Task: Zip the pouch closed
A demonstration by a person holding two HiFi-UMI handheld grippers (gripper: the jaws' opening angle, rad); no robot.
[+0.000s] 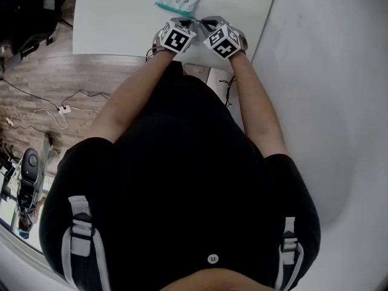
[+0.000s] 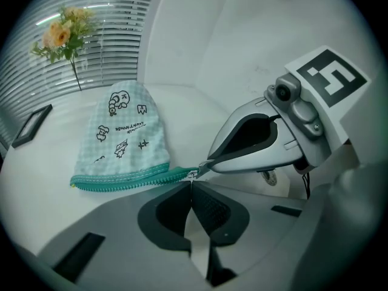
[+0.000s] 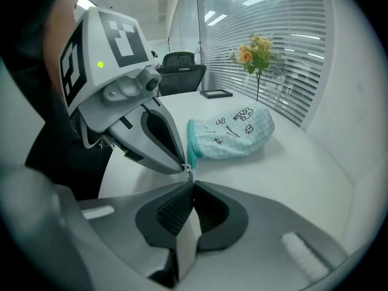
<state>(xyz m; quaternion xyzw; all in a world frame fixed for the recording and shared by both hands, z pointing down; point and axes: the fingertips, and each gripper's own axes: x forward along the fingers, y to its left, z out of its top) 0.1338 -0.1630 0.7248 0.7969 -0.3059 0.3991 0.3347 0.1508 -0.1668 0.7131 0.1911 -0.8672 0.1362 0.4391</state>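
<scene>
Pouch (image 2: 118,135), soft, pale green check with black doodle prints, lying flat on the white table (image 2: 200,111) a little in from its near edge, with its teal zipper (image 2: 127,178) along the side turned toward the person. Left gripper (image 2: 191,185): jaws pressed together with no gap, tips at the zipper's near end, seemingly nipping the tape there. Right gripper (image 3: 193,183): jaws likewise closed tight, with the small metal zipper pull (image 2: 194,174) running into their tips. The two sets of tips almost touch at that one end of the zipper. Whether the teeth along the rest are meshed cannot be made out. Step in hand, by judgement: anchor and draw. Recommended handling: the left grip holds the tape end still and low against the table. The right grip draws the pull in a straight line along the zipper toward its other end, kept level with the teeth so the slider neither cocks nor snags fabric. Steady tension between the two grips should keep the soft cloth from bunching. Markings: small cartoon figures, a crown-like mark, and one short line of small capitals too small to read; no brand visible. Marker cube (image 2: 330,77) on the right gripper: black-and-white square pattern, no words. Flowers (image 2: 60,35) stand toward the table's far edge.
</scene>
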